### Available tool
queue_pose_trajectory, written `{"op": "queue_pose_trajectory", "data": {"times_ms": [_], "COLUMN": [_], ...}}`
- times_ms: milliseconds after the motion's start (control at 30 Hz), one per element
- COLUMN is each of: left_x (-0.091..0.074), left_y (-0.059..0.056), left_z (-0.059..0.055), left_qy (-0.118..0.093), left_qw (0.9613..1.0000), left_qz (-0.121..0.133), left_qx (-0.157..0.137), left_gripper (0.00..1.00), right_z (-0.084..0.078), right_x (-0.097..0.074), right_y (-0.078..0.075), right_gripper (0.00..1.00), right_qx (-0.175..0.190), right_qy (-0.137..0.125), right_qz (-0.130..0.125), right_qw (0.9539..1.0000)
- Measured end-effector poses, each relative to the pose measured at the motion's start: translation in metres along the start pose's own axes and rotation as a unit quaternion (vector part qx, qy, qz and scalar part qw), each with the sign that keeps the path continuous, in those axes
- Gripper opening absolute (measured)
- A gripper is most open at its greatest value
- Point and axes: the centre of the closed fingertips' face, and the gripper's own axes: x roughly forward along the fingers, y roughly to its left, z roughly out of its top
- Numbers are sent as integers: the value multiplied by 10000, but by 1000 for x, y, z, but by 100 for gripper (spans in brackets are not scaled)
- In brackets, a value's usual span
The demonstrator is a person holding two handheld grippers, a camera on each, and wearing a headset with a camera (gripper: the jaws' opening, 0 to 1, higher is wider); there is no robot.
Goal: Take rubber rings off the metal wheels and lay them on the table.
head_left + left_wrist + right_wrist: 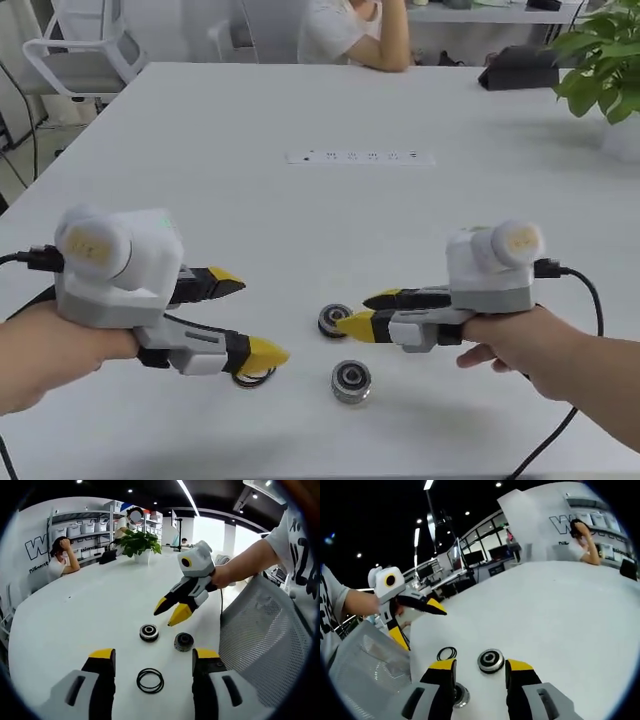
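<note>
Left hand-held gripper (258, 320) gapes over loose rubber rings (255, 378) on table (300, 220); right hand-held gripper (355, 310), also open, squares up to a metal wheel (491, 660).

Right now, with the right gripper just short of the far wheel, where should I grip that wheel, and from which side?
Grip the far wheel across its outer rim, coming down from above. It lies flat on the table, round face up, so only its low edge offers two opposing sides. The right gripper is open, and its gap looks wide enough to straddle the wheel.
</note>
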Motion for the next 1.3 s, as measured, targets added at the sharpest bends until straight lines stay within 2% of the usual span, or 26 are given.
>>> {"op": "queue_pose_trajectory", "data": {"times_ms": [467, 800, 1133, 1300], "left_x": [22, 41, 60, 70], "left_y": [9, 17, 15, 17], "left_z": [7, 3, 4, 4], "left_qy": [-6, 81, 152, 187], "left_qw": [10000, 9999, 9996, 9995], "left_qz": [-47, -70, -211, -258], "left_qx": [-42, -107, -84, -68], "left_gripper": [53, 48, 39, 38], "right_z": [-9, -15, -22, -23], "right_x": [-1, 4, 12, 14], "right_y": [-11, -13, -15, -15], "right_gripper": [38, 37, 36, 36], "right_qx": [-182, -297, -401, -413], "right_qy": [129, 239, 376, 390], "right_qz": [-125, -107, -87, -71], "right_qw": [9997, 9992, 9985, 9984]}}
